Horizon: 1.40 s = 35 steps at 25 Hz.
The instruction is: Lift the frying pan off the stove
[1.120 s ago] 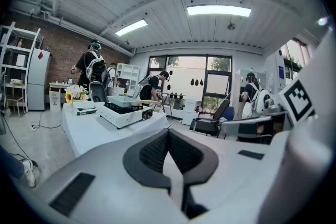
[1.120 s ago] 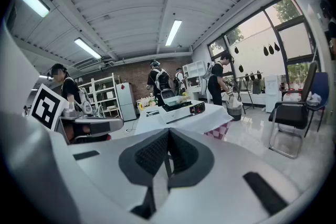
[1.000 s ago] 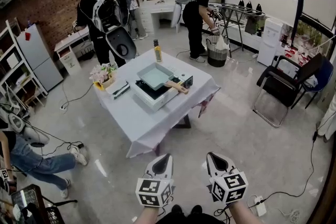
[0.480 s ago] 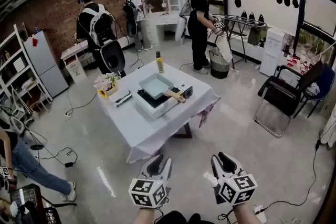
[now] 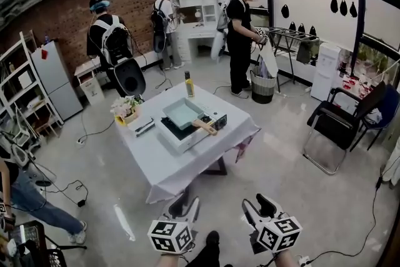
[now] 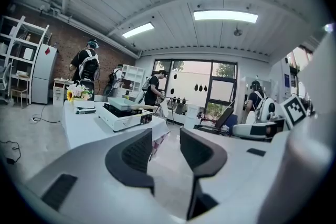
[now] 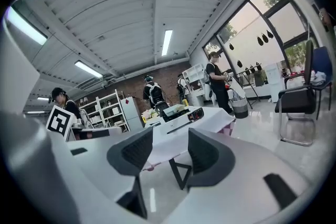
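Evidently the task had not yet been started, since both grippers were held low at the near edge of the scene, well apart from the table (image 5: 169, 167). The left gripper (image 5: 187, 202) and the right gripper (image 5: 257, 202) were pointed toward it. Their jaws had just been opening and were parted by a fair gap, with nothing between them. This was judged to be readiness for a grasp to come. The frying pan (image 5: 183, 112) was seen far off, set on the white stove (image 5: 184, 142) at the middle of the table. It was square and shallow, pale blue-green inside, and apparently empty. Its light wooden handle (image 5: 205, 127) was turned toward the near right, over the stove's edge, and was judged the natural place for a hold.
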Available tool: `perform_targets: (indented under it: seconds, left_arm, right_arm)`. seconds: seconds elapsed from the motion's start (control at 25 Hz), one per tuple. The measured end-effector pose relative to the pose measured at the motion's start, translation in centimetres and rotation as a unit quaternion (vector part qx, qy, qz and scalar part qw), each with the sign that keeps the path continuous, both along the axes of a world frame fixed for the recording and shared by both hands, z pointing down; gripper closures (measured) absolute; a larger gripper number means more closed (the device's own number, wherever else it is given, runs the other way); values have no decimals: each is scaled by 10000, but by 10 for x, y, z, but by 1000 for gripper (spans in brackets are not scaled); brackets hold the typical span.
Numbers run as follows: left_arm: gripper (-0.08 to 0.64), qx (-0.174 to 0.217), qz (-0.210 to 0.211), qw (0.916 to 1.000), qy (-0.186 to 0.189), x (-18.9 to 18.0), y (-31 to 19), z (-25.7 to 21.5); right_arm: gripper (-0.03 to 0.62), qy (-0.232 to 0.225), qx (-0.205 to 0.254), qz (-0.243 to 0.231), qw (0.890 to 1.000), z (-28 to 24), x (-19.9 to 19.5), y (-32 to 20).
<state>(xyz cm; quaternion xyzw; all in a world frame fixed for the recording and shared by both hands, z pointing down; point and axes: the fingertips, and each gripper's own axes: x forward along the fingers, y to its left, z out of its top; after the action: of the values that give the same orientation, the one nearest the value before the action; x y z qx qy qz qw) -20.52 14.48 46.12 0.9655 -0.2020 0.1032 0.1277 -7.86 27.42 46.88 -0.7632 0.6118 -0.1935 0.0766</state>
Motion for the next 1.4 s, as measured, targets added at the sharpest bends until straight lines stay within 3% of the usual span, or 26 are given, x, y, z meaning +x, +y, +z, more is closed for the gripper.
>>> perform_targets:
  seconds: [0.36, 0.64, 1.0, 1.4]
  left_arm:
    - [403, -151, -25, 9999, 39, 53, -59, 13]
    - [405, -195, -49, 9996, 194, 104, -132, 17]
    - [405, -237, -40, 9997, 101, 161, -222, 19]
    - [405, -190, -233, 9995, 105, 178, -287, 28]
  right_arm:
    - [380, 27, -96, -4, 9999, 9, 53, -51]
    - [379, 21, -137, 87, 9999, 10, 114, -114]
    - [379, -186, -100, 230, 9995, 13, 185, -191]
    - [380, -435, -39, 146, 9989, 20, 218, -257]
